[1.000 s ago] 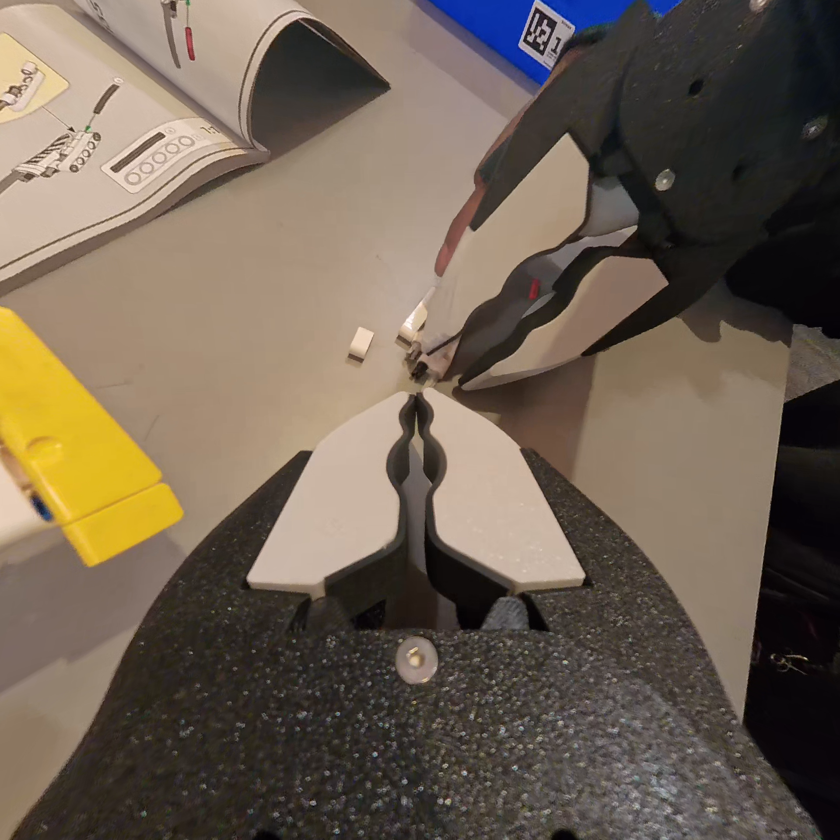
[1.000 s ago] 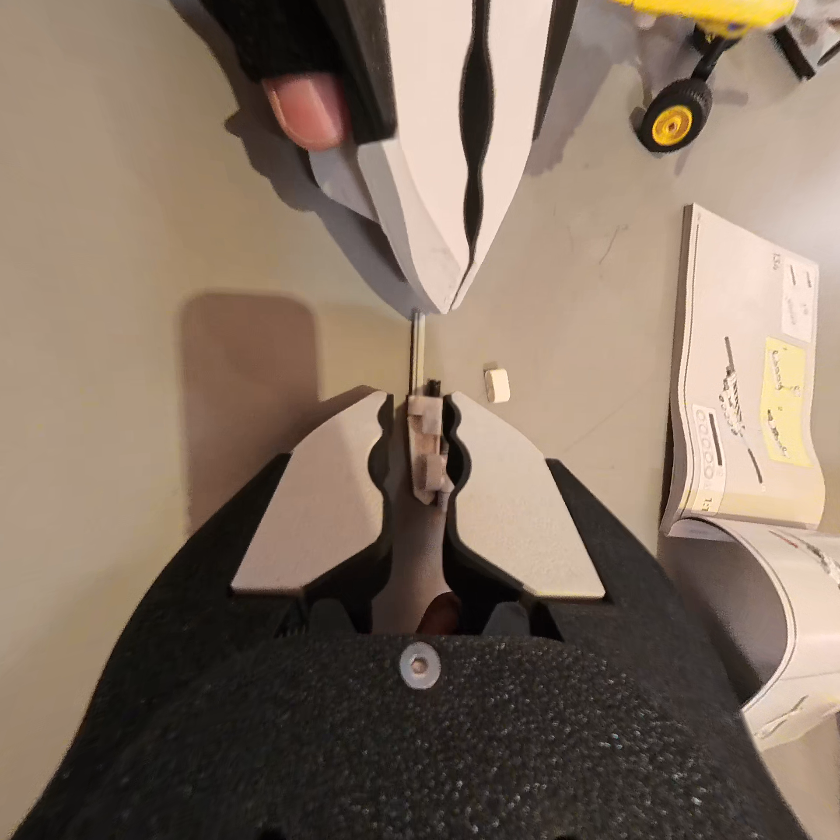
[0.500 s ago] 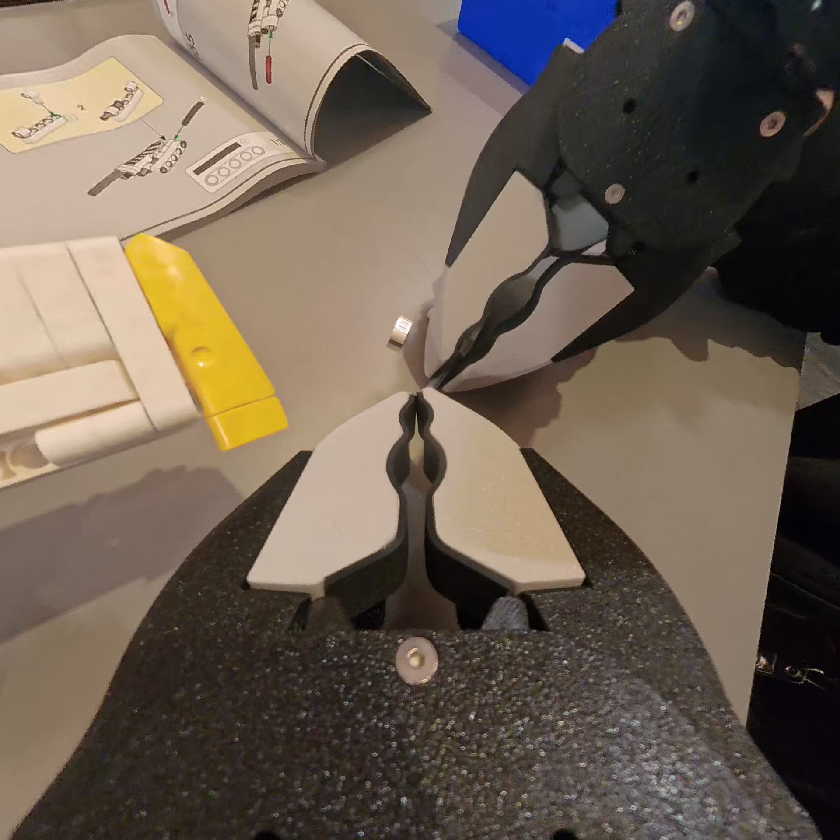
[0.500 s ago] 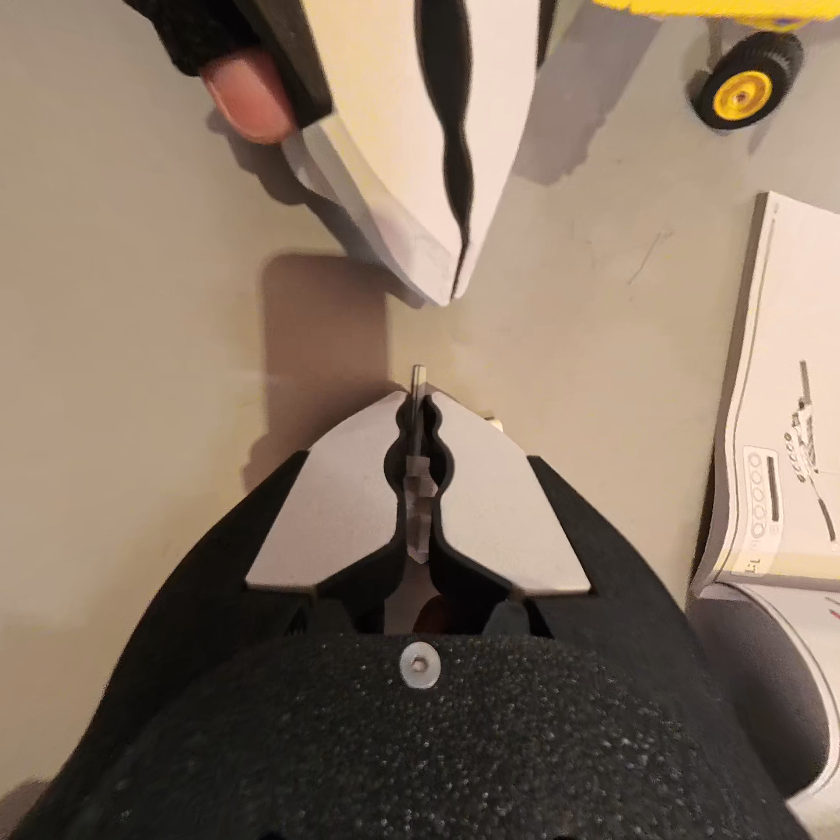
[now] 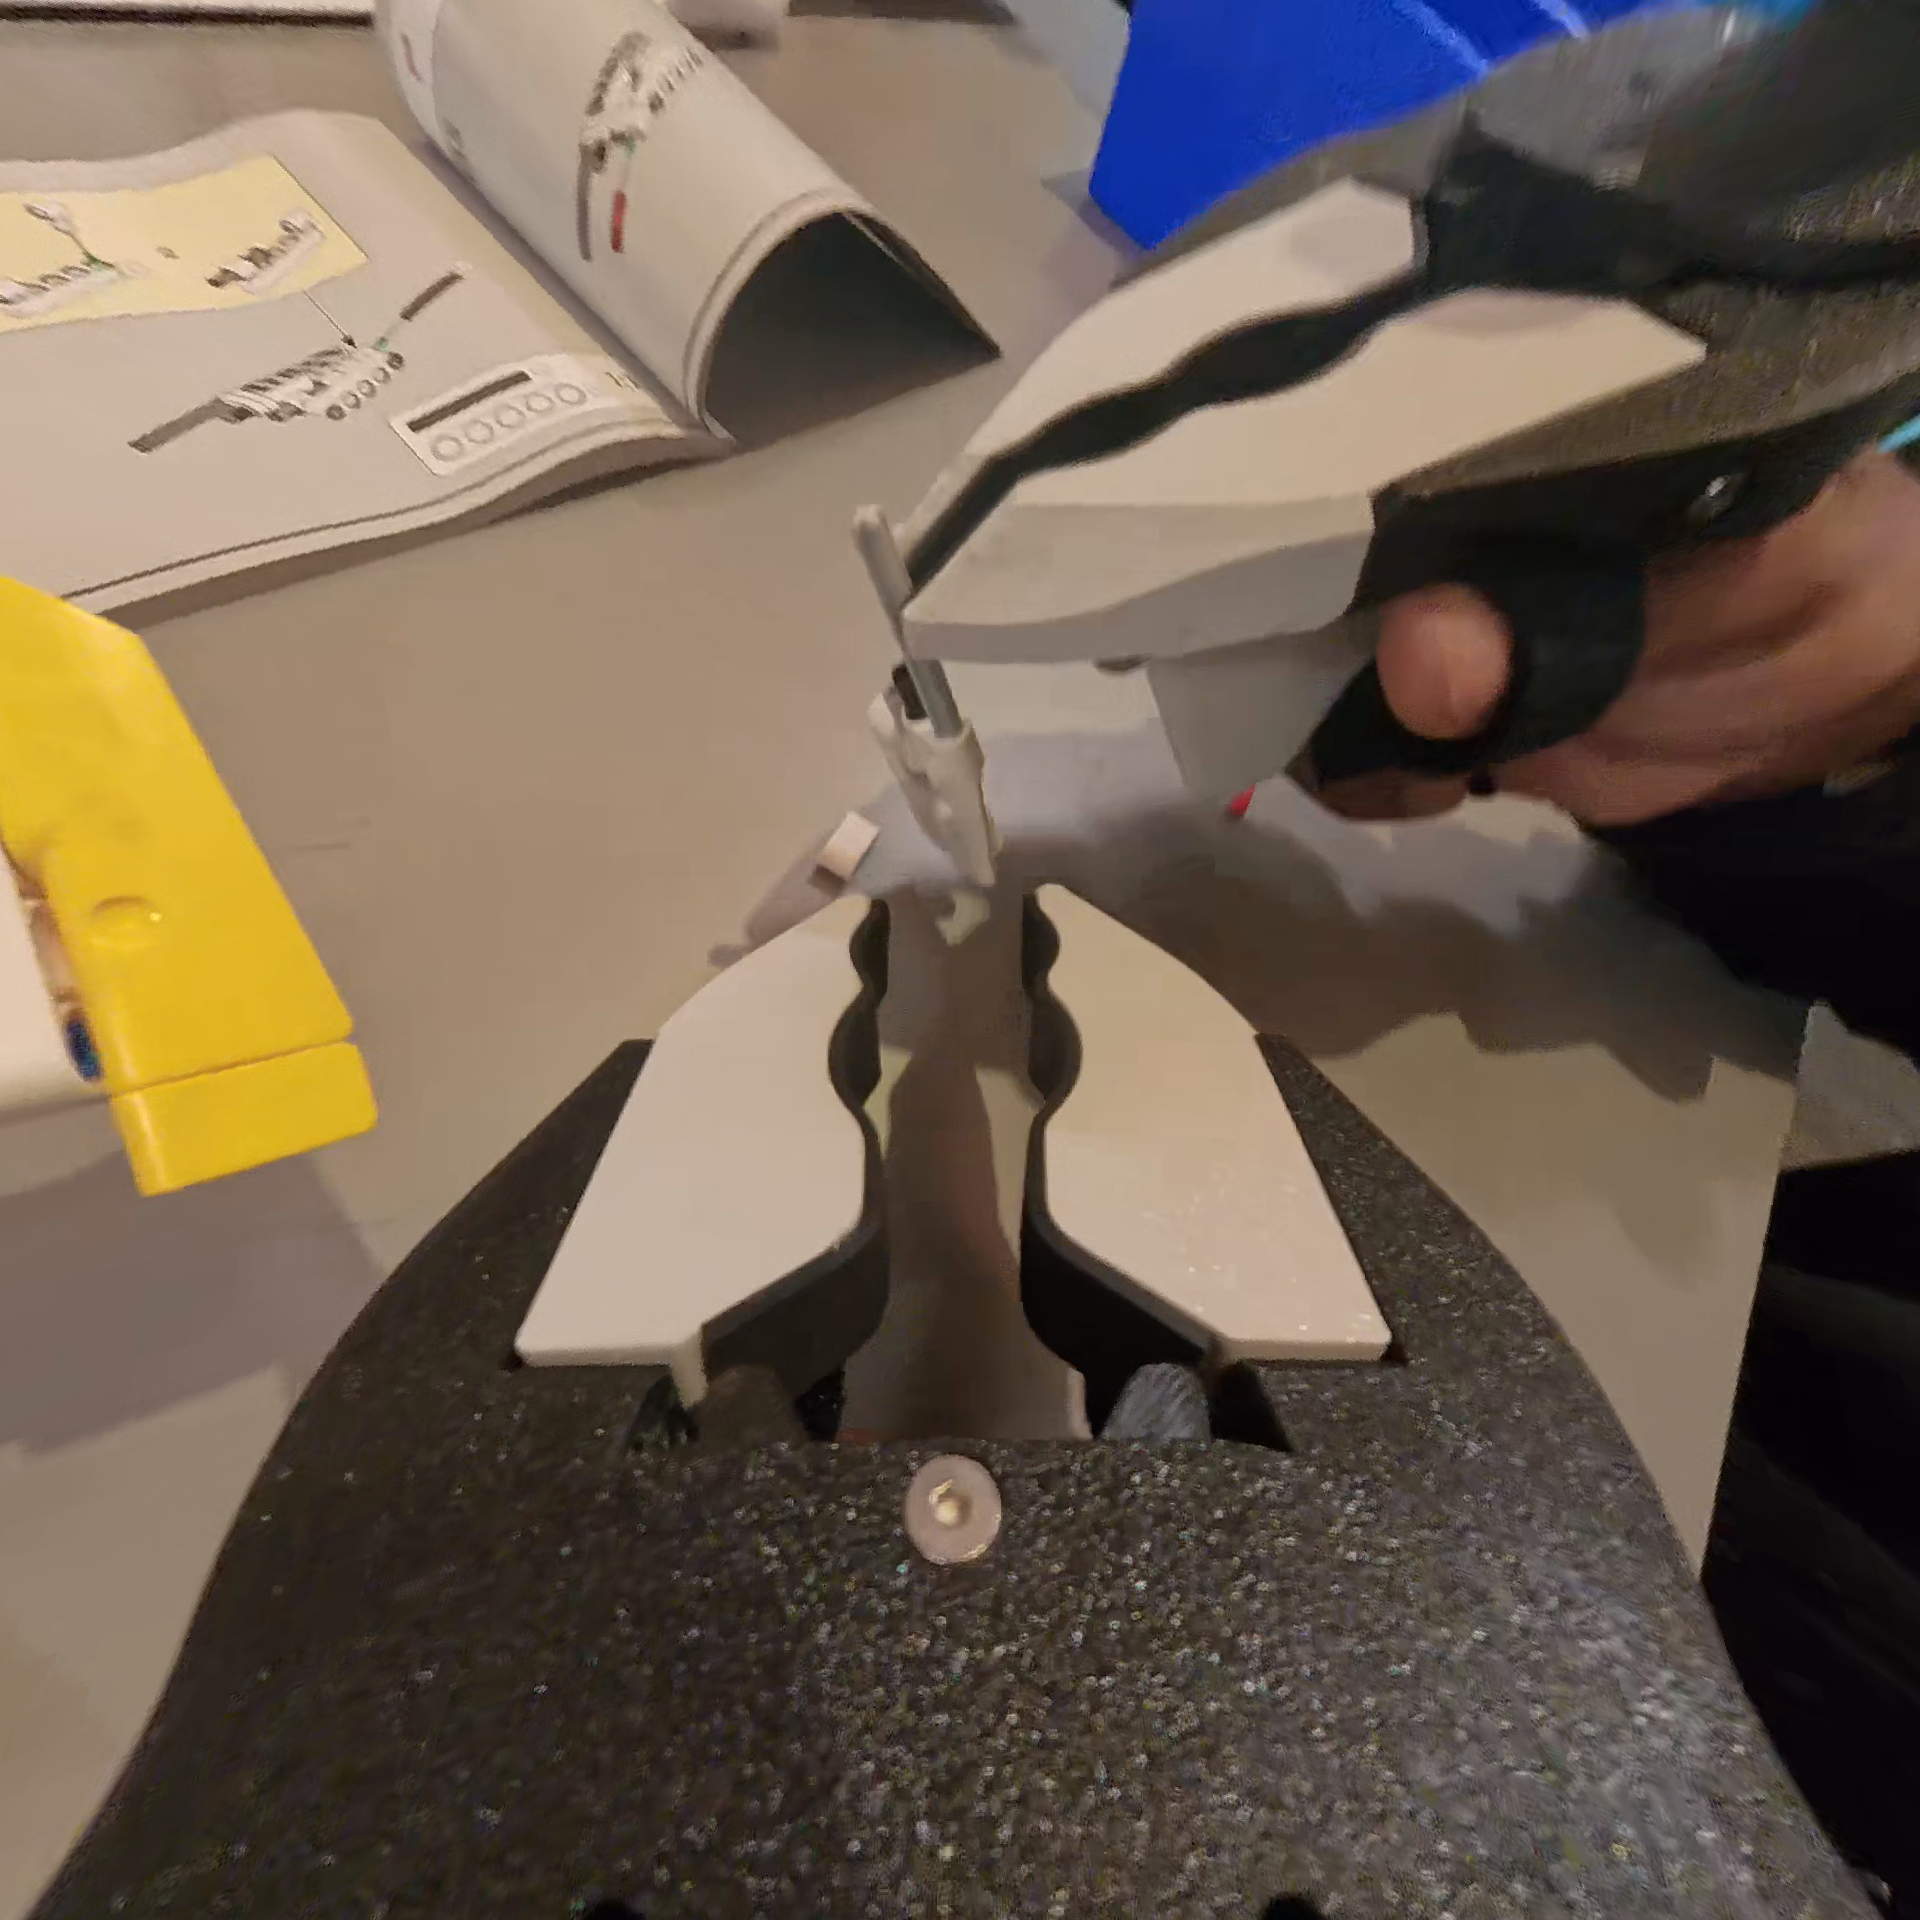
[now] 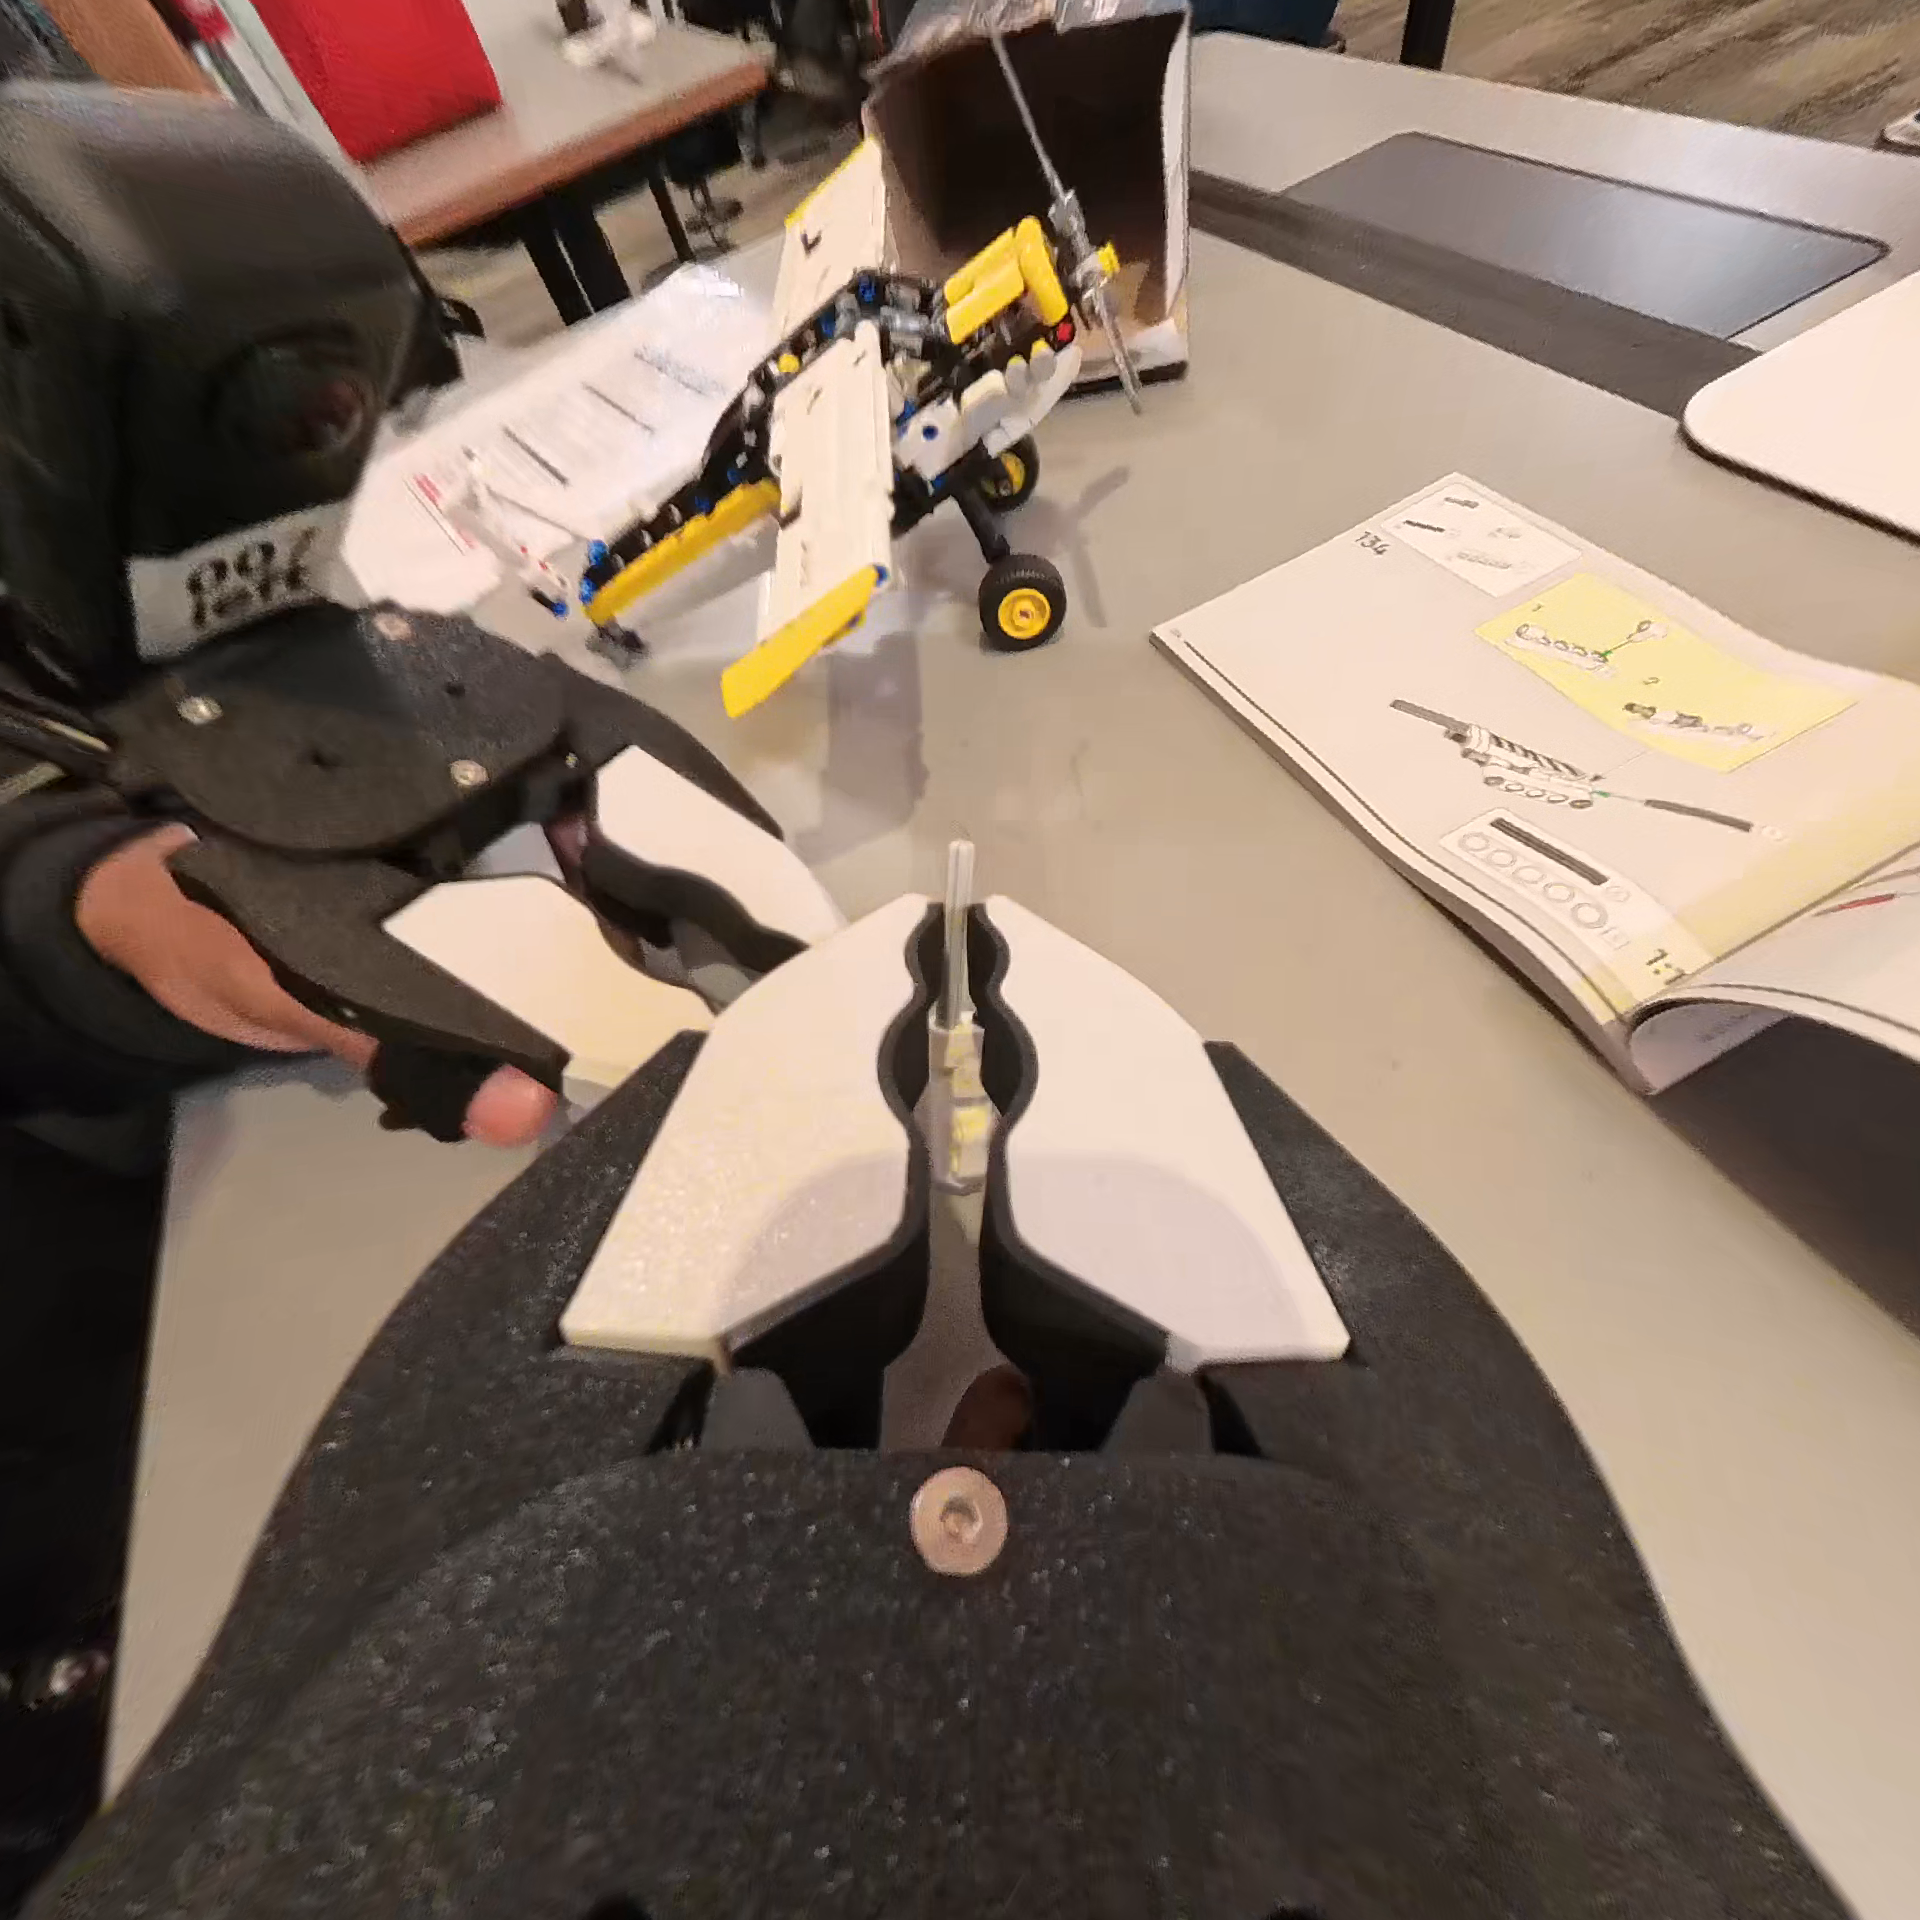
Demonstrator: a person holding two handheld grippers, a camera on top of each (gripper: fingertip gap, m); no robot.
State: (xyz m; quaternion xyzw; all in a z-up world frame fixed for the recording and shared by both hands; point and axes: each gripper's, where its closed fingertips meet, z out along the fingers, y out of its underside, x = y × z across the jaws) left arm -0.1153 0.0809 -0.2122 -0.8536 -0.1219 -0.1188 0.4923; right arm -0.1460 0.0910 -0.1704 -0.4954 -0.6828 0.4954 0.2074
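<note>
My right gripper [image 6: 956, 909] is shut on a thin grey axle [image 6: 958, 883] with a small white connector piece [image 6: 956, 1081] on it. In the left wrist view the right gripper [image 5: 920, 566] comes in from the upper right. It holds the axle [image 5: 896, 592] above the table, with the white piece [image 5: 935, 779] hanging down. My left gripper [image 5: 956, 914] is open. The white piece's lower end hangs between its fingertips without touching the pads. The left gripper also shows at the left of the right wrist view [image 6: 727, 935], open. A small white piece [image 5: 847, 842] lies on the grey table [image 5: 520, 727] nearby.
A yellow and white model aircraft [image 6: 831, 468] stands beyond the grippers; its yellow wing tip [image 5: 156, 883] is at my left. An open instruction booklet [image 5: 364, 364] [image 6: 1558, 779], a blue bin [image 5: 1247, 104] and a cardboard box [image 6: 1039, 125] are on the table. The table edge [image 5: 1756, 1247] runs at the right. The gap from one gripper's tips to the other's is roughly 5 centimeters.
My left gripper has opened from shut. My right gripper closed on the axle piece a second ago, stays shut on it, and has lifted and turned it over the left fingertips.
</note>
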